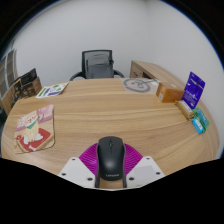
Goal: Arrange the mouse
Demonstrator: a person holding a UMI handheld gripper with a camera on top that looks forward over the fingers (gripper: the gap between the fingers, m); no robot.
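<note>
In the gripper view, the two-finger gripper (110,170) sits at the bottom centre of the frame, its white fingers (76,169) angled inward and their magenta pads (92,157) facing each other. Between them lies a dark grey, rounded computer mouse (110,159) with a scroll wheel on its top, its nose pointing up the frame. The pads lie close against both flanks of the mouse, and no gap is visible on either side, so the fingers appear closed about halfway and pressing on it. The mouse rests low over the near edge of a light wooden, curved-edged table (100,110) that fills the middle of the frame.

On the left of the table, in the middle-left of the frame, lies an orange and cream printed mat (35,127) with a picture on it. Further back, toward the upper left, lies a small greenish booklet (51,90), and beside the table's far left edge stand some upright framed boards (14,85).

At the upper centre, behind the table, stands a black mesh-backed office chair (98,64). A round, pale grey disc (138,86) lies on the table just right of it. At the upper right stands a brown cardboard box (156,76), with a purple and blue carton (193,88) just beside it and a small teal packet (200,121) below that.
</note>
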